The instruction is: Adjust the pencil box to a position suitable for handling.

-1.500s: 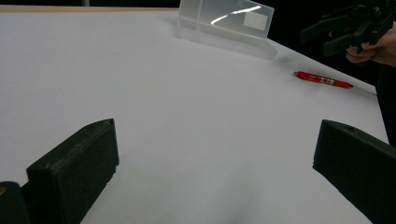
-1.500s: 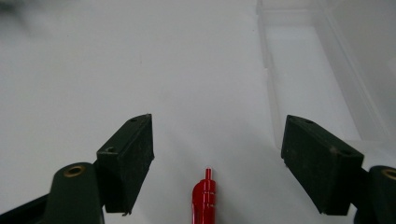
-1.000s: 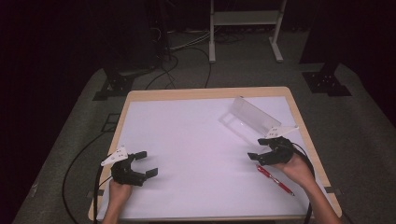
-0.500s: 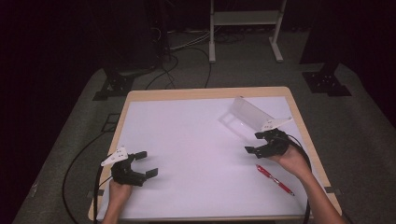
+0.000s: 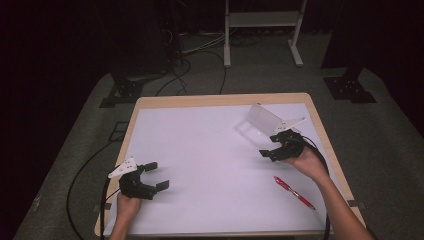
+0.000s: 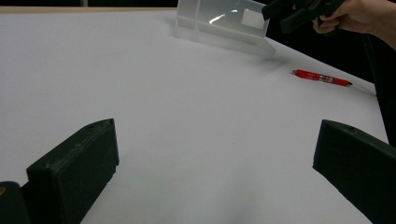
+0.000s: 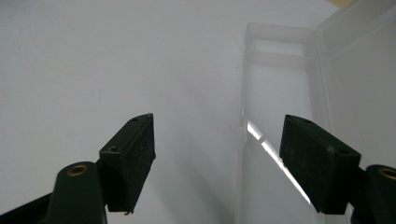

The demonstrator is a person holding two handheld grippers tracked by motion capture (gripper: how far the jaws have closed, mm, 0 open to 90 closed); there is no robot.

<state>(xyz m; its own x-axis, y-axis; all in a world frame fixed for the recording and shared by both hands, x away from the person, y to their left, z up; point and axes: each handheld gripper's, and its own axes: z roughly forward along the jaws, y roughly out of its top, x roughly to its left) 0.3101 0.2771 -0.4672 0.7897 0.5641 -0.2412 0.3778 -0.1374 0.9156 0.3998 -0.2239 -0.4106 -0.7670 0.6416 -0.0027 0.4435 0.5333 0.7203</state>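
— Plastic, clear and frosted, is what the box [image 5: 262, 122] is made of; from the high view it is seen tipped at the far right of the white sheet [image 5: 200, 160], its long axis slanting from far-left to near-right. What is seen of the tongs there?

— The right gripper [image 5: 275, 150] is held just beside the box, jaws spread, nothing pinched. The left gripper [image 5: 152, 177] is rested near the front left, spread too. A slim red pen [image 5: 294, 192] is laid on the sheet behind the right hand.

— And the left gripper view?

— Blocky matte jaws are seen wide apart over the smooth sheet; the box [image 6: 224, 23] lies far off, the pen [image 6: 321, 78] to its right.

— The right gripper view?

— The box [image 7: 289, 93] is seen just ahead between parted jaws, untouched, its long walls running away from the camera.
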